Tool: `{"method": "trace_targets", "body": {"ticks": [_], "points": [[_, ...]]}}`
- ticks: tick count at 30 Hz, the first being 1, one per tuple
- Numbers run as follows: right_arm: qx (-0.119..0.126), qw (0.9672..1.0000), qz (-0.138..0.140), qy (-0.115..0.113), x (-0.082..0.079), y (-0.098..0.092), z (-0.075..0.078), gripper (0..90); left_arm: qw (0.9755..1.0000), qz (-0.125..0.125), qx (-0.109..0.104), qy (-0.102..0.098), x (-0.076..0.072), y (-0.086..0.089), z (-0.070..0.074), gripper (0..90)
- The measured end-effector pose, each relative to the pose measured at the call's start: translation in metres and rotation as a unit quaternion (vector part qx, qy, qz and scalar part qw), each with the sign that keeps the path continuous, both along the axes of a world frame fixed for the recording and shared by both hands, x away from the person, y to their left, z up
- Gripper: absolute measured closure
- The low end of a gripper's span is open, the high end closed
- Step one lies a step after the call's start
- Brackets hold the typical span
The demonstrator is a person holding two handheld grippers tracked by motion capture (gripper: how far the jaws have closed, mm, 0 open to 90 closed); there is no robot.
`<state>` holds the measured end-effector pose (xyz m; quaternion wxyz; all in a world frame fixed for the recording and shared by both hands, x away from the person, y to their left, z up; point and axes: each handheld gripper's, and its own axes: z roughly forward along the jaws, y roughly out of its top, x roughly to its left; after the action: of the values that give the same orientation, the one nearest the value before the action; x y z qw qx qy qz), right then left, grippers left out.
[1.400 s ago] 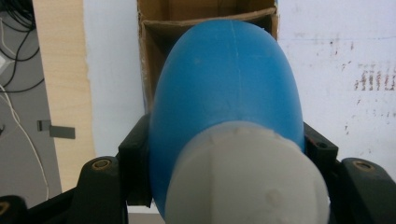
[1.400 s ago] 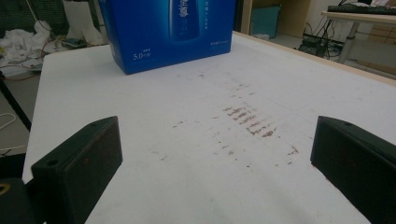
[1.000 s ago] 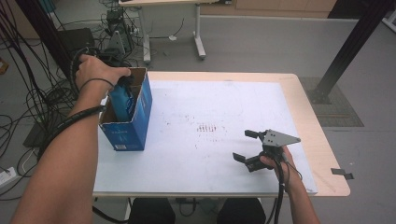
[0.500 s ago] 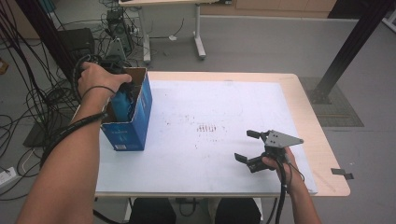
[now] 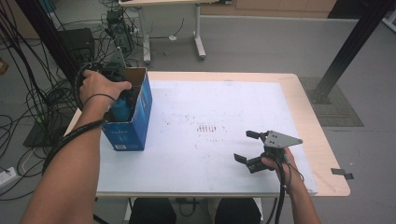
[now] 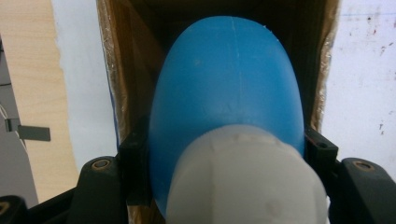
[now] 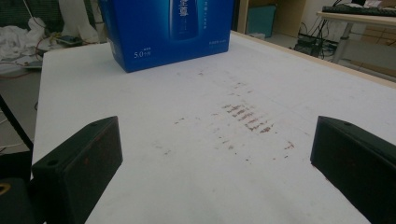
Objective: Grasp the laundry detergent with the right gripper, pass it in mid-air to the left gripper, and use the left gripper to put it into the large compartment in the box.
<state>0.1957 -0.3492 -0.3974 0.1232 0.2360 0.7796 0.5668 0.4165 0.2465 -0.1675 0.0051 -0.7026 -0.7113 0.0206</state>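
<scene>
My left claw (image 6: 224, 154) is clamped on a blue bottle (image 6: 229, 88) with a white cap (image 6: 245, 179); one black jaw presses each flank of the bottle just beyond the cap. The bottle hangs nose-down inside an open blue carton (image 5: 133, 116), whose brown cardboard inner walls (image 6: 123, 79) flank it on both sides. In the high view my left hand (image 5: 98, 86) sits over the carton's mouth, at the far left of the bench (image 5: 224, 88); the bottle's blue body (image 5: 122, 106) shows just below the hand, within the carton.

My right claw (image 5: 246, 146) rests at the near right of the bench, well apart from the carton, jaws spread wide with nothing between them. Its own view looks across the white bench surface (image 7: 187, 140), over a patch of reddish-brown marks (image 7: 247, 116), toward the carton's printed blue side (image 7: 168, 28) at the far end.

A black post (image 5: 348, 46) and cables (image 5: 28, 98) stand on the floor beyond the bench.
</scene>
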Motion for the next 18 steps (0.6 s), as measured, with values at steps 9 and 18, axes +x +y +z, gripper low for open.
{"method": "trace_targets", "body": {"ticks": [9, 18], "points": [[-0.001, 1.0000, -0.001, 0.001, -0.001, -0.001, 0.000, 2.2, 0.9999, -0.004, -0.001, 0.010, 0.002, -0.002, -0.014, 37.5], [0.000, 1.0000, -0.002, 0.003, -0.001, -0.001, -0.002, 2.2, 0.9999, -0.003, -0.001, 0.016, 0.002, -0.001, -0.022, 37.5]]}}
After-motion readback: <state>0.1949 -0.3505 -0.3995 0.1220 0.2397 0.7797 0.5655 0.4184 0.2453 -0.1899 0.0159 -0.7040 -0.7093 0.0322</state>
